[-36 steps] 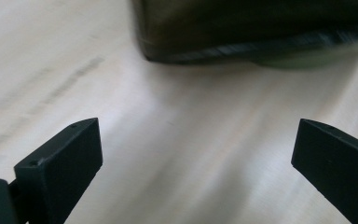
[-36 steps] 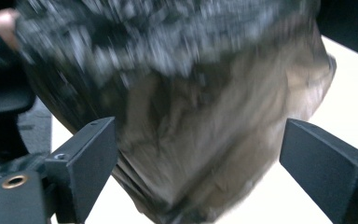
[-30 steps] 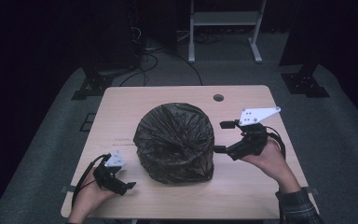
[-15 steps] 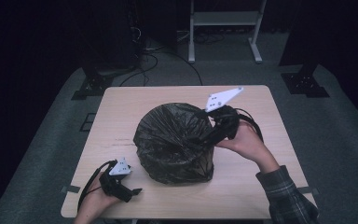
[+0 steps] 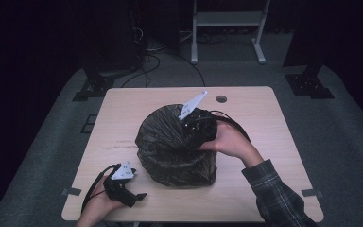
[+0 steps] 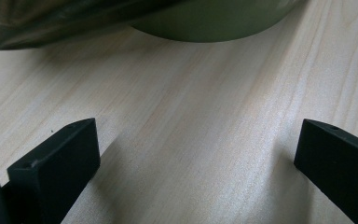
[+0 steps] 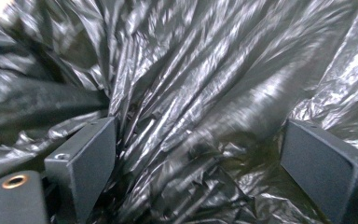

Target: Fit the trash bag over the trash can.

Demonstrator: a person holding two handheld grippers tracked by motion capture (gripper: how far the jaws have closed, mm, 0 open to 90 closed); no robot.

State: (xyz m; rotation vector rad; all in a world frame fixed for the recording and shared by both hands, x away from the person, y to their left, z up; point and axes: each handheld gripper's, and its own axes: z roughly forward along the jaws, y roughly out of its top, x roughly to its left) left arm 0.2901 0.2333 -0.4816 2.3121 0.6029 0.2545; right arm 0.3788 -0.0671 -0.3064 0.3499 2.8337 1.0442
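That crinkly black plastic bag [image 5: 175, 146] looks thin, slippery, tear-prone; right tool [image 7: 196, 154] gapes wide against its folds, so pinch a bunched ridge up top.

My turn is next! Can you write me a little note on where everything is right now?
Left hand-held gripper: open, low over the table at the near left edge, holding nothing.
Right hand-held gripper: open, jaws spread against the crinkled black plastic bag, not yet closed on it.
The bag covers a round green container in the middle of the table.
Done: right gripper is at the bag's top.
Left: pinch the plastic; probably pull the bag.
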